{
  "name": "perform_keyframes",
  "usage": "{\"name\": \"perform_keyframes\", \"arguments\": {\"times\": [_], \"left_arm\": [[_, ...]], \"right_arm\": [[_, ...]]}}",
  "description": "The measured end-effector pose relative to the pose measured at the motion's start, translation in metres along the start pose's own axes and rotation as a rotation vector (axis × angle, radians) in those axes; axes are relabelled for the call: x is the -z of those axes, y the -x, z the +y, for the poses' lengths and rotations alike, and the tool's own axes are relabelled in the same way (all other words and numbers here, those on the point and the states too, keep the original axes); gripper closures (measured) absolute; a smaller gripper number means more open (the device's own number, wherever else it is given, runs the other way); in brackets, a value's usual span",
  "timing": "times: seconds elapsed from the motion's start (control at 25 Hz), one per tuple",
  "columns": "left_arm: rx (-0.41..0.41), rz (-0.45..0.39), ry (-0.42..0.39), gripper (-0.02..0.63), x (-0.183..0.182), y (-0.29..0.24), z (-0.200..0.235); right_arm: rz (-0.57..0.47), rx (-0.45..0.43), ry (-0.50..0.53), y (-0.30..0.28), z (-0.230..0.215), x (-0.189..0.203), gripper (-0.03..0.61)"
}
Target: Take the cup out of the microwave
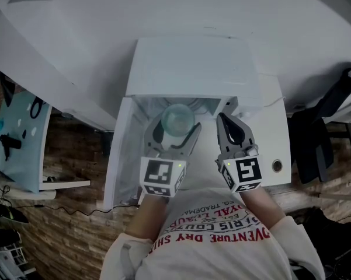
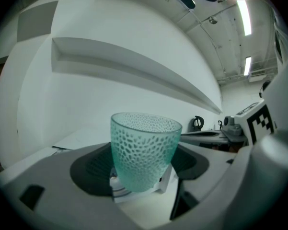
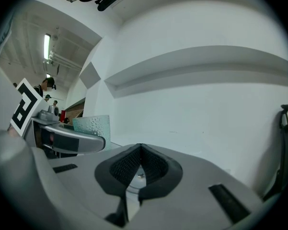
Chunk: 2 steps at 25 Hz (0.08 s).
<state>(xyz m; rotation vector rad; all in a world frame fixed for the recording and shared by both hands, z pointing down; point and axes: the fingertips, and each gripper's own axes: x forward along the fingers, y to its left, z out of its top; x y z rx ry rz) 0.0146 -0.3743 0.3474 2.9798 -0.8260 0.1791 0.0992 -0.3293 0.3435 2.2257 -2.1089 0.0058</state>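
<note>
A teal, dimpled glass cup [image 2: 144, 150] is grasped low on its tapered body by the fingers of the left gripper [image 1: 176, 128]. It is held at the open mouth of the white microwave [image 1: 193, 63], at 12 o'clock from the person. The right gripper [image 1: 229, 124], at 3 o'clock of the cup, is seen with its fingers clenched on nothing. A slip is judged possible, since only the narrow base is pinched. The rim could also be knocked against the microwave frame or the nearby right gripper.

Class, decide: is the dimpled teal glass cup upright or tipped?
Upright: the dimpled teal glass cup stands rim up, base down, between the jaws of the left hand-held gripper.
</note>
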Motion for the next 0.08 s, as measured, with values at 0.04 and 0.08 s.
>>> {"name": "perform_keyframes", "arguments": {"times": [0.04,0.08], "left_arm": [[0.0,0.0,0.001,0.244,0.0002,-0.0001,0.0004],[0.001,0.001,0.001,0.244,0.0005,-0.0003,0.0009]], "right_arm": [[0.002,-0.001,-0.001,-0.0006,0.0004,0.0006,0.568],[0.004,-0.001,-0.001,-0.0012,0.0008,0.0011,0.568]]}}
